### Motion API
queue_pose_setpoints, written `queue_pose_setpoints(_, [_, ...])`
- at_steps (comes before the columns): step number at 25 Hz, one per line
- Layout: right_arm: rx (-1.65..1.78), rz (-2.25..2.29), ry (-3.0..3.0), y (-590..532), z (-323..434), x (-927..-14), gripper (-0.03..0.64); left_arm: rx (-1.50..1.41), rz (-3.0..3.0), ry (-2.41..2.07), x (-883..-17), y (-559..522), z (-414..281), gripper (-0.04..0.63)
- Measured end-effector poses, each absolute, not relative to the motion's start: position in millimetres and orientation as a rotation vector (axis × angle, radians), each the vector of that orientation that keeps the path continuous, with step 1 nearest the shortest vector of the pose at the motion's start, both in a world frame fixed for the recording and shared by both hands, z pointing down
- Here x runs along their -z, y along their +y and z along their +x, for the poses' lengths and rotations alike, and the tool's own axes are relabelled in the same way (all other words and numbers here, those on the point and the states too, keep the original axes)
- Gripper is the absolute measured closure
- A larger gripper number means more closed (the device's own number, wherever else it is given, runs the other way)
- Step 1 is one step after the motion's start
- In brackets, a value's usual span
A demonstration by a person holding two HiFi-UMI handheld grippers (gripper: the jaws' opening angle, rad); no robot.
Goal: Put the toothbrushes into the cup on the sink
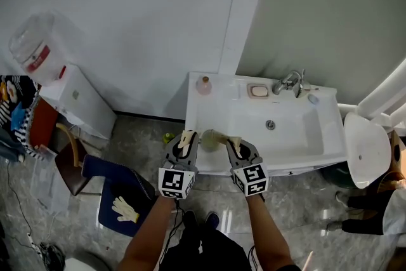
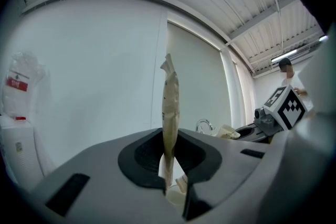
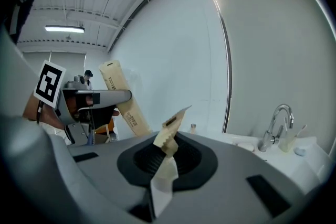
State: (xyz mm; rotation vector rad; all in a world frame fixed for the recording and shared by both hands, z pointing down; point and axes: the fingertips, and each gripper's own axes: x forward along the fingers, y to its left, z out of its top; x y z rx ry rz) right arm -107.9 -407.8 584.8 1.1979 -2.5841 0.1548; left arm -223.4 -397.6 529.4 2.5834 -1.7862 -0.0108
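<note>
While both claws hover at the 6 o'clock edge of the sink (image 1: pixel 292 136), the left claw (image 1: pixel 186 138) is clamped on an upright beige toothbrush packet (image 2: pixel 170 113), and the right claw (image 1: pixel 235 144) pinches a torn wrapper strip (image 3: pixel 167 139). The pink cup (image 1: pixel 203 84) stands at the sink's 11 o'clock corner.

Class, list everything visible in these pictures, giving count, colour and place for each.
sink: one, white, against the wall
tap: one, silver, sink's back rim
soap: one, pink, beside the tap
bottle: one, pinkish, sink's back left corner
cup: one, pale green, sink's front left rim
packet: one, tan, upright in the left claw
wrapper piece: one, tan, in the right claw
glove: one, yellow, on blue seat
left claw: one, grey, shut on the packet
right claw: one, grey, shut on the wrapper piece
</note>
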Motion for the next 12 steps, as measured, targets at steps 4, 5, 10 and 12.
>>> queue_pose_setpoints(4, [-0.178,1.185,-2.577,-412.2,-111.3,-601.0,0.569,0.028,2.595,-1.792,-539.8,-400.2,-225.4,0.538])
queue_pose_setpoints(5, [-0.177,1.181,-2.576,-413.2,-113.0,-603.4,0.569,0.033,2.599,-1.795,-540.0,-401.3,-226.5,0.538])
queue_pose_setpoints(10, [-0.179,1.156,-2.562,-416.8,-121.3,-610.5,0.569,0.034,2.603,-1.797,-542.7,-411.9,-230.5,0.538])
queue_pose_setpoints(12, [-0.182,1.151,-2.557,-417.3,-122.7,-615.1,0.569,0.032,2.613,-1.792,-544.5,-413.1,-229.1,0.538])
